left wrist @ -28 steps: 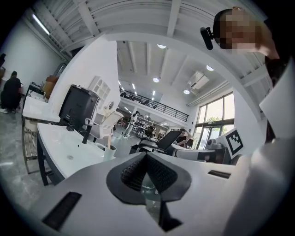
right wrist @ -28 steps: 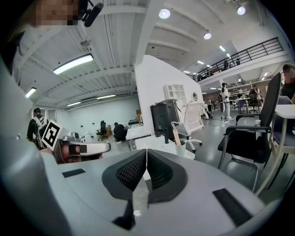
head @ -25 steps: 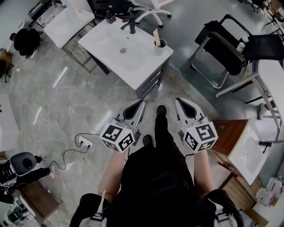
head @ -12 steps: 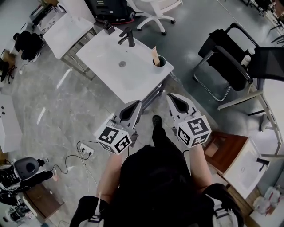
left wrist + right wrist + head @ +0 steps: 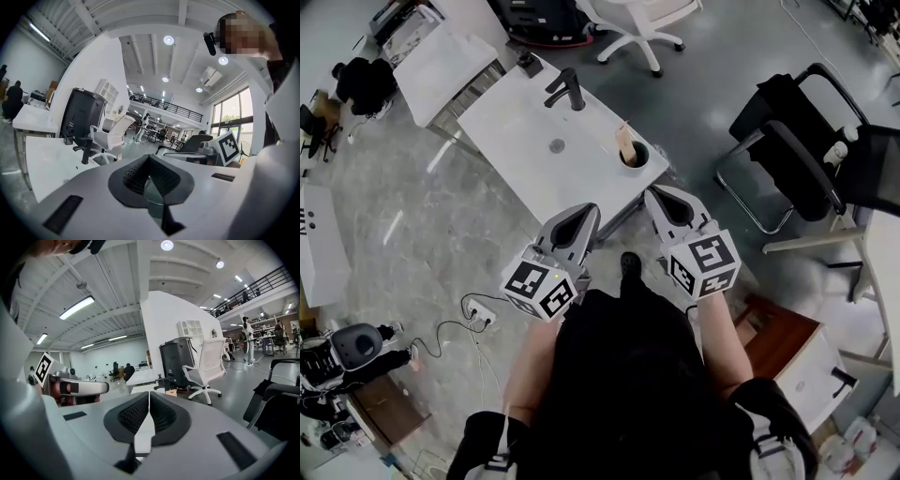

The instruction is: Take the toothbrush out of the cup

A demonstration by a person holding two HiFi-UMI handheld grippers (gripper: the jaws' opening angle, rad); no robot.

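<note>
In the head view a dark cup (image 5: 634,156) stands on the near right corner of a white sink vanity (image 5: 516,131). A tan toothbrush (image 5: 624,141) sticks up out of it. My left gripper (image 5: 582,215) hangs just short of the vanity's near edge, shut and empty. My right gripper (image 5: 660,195) is shut and empty too, a little below and to the right of the cup and apart from it. The left gripper view shows its pads (image 5: 140,172) closed together; the right gripper view shows its pads (image 5: 161,414) closed, with a bit of the toothbrush (image 5: 171,392) just beyond.
A black faucet (image 5: 567,88) stands at the vanity's far side above the basin drain (image 5: 556,145). A white swivel chair (image 5: 637,19) is behind, black chairs (image 5: 797,150) to the right, and a power strip with cables (image 5: 478,309) lies on the floor at left. A wooden cabinet (image 5: 778,337) stands at right.
The person has stepped forward. Both grippers have come closer to the vanity, and the cup now lies just ahead of the right gripper. Both stay shut.
</note>
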